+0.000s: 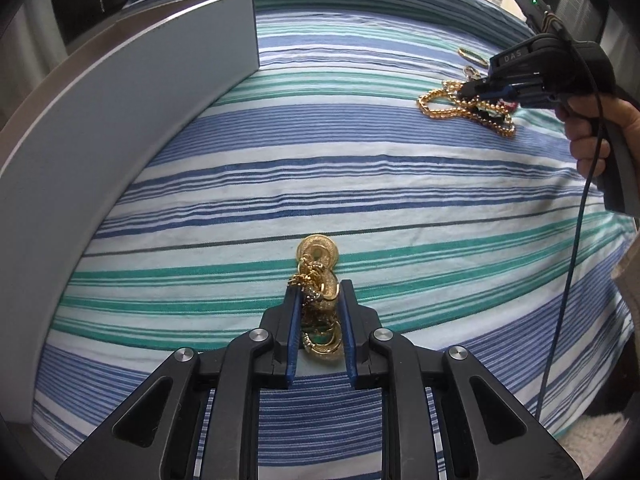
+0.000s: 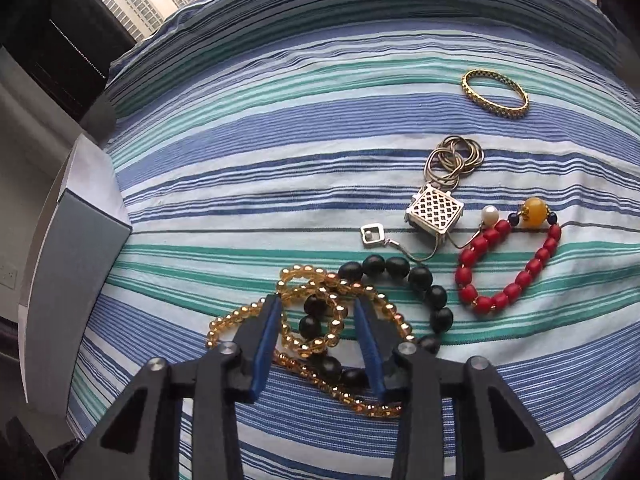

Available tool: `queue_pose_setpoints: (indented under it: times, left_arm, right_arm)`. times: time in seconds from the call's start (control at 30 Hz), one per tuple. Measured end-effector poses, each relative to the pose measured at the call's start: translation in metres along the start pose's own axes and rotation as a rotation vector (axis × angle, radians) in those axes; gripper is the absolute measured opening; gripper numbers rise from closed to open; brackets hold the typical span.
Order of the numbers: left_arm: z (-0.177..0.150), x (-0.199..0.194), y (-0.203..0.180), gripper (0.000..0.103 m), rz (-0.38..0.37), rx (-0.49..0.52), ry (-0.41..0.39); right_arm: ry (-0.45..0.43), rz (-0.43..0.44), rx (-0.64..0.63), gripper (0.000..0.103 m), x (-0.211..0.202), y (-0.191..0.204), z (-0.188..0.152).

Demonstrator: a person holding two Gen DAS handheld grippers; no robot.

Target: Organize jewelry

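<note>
Left wrist view first: most of it was the striped bedspread (image 1: 360, 184), with a big grey box (image 1: 140, 120) standing along its left side, which I'd guess was where the jewelry was meant to end up. The left gripper (image 1: 319, 300) was clamped on a gold coin-style piece (image 1: 318, 250), whose top disc poked out past the fingertips just above the sheet. Over on the right, a person's hand (image 1: 600, 132) had the other tool tipped down into the bead pile. From the right wrist view, the right gripper (image 2: 316, 308) looked released, its jaws standing apart and straddling a tangle of the amber bead strand (image 2: 298, 270) and the black bead bracelet (image 2: 420, 278), with the pads not pressing on either as far as I could see. Beyond those lay a red bead bracelet (image 2: 504, 300), a silver lattice pendant (image 2: 434, 210) on its chain and a thin gold bangle (image 2: 494, 94), all loose on the sheet. So my read: early sorting stage, one piece picked, the rest waiting. The next move probably needed the right jaws to pinch just one strand, since amber and black overlapped and could lift together.
</note>
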State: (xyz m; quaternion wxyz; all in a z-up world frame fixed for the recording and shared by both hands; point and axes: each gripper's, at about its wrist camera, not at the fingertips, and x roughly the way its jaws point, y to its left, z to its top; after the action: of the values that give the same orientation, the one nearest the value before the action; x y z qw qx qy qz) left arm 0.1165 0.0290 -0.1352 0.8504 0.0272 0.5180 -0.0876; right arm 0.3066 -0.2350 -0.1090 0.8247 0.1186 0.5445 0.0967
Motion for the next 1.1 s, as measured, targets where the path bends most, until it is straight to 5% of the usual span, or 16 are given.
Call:
queue_pose_setpoints:
  times: [0.23,0.43,0.5,0.57,0.67,0.73,0.83,0.97,1.1]
  left_arm:
    - [-0.004,-0.004,0.002,0.019,-0.006,-0.005,-0.01]
    - [-0.003,-0.004,0.0,0.021,0.002,0.001,-0.01]
    - [-0.003,-0.004,-0.003,0.028,-0.007,0.008,-0.01]
    - [-0.003,-0.004,-0.005,0.053,-0.006,0.015,-0.004]
    - [-0.003,-0.014,-0.003,0.067,-0.013,0.009,-0.005]
    - [-0.003,-0.03,0.008,0.074,-0.046,-0.014,-0.012]
    - [-0.008,-0.058,0.036,0.089,-0.08,-0.062,-0.042]
    - [-0.026,-0.072,0.061,0.09,-0.106,-0.059,-0.012]
    - [-0.029,-0.065,0.044,0.09,-0.043,0.004,0.008]
  right_arm:
    - [-0.077,0.091,-0.045,0.008,-0.055,0.016,-0.034]
    - [-0.076,0.14,-0.094,0.008,-0.11,0.026,-0.106]
    - [-0.055,0.098,-0.094,0.008,-0.117,0.016,-0.137]
    - [-0.024,0.038,-0.102,0.008,-0.113,0.009,-0.168]
    - [0.016,-0.034,-0.097,0.012,-0.109,-0.007,-0.204]
    - [-0.003,-0.04,-0.058,0.046,-0.116,-0.017,-0.216]
    - [-0.056,-0.042,-0.037,0.055,-0.134,-0.027,-0.226]
    - [-0.085,-0.05,-0.066,0.055,-0.14,-0.026,-0.227]
    - [-0.09,-0.016,-0.051,0.055,-0.133,-0.02,-0.223]
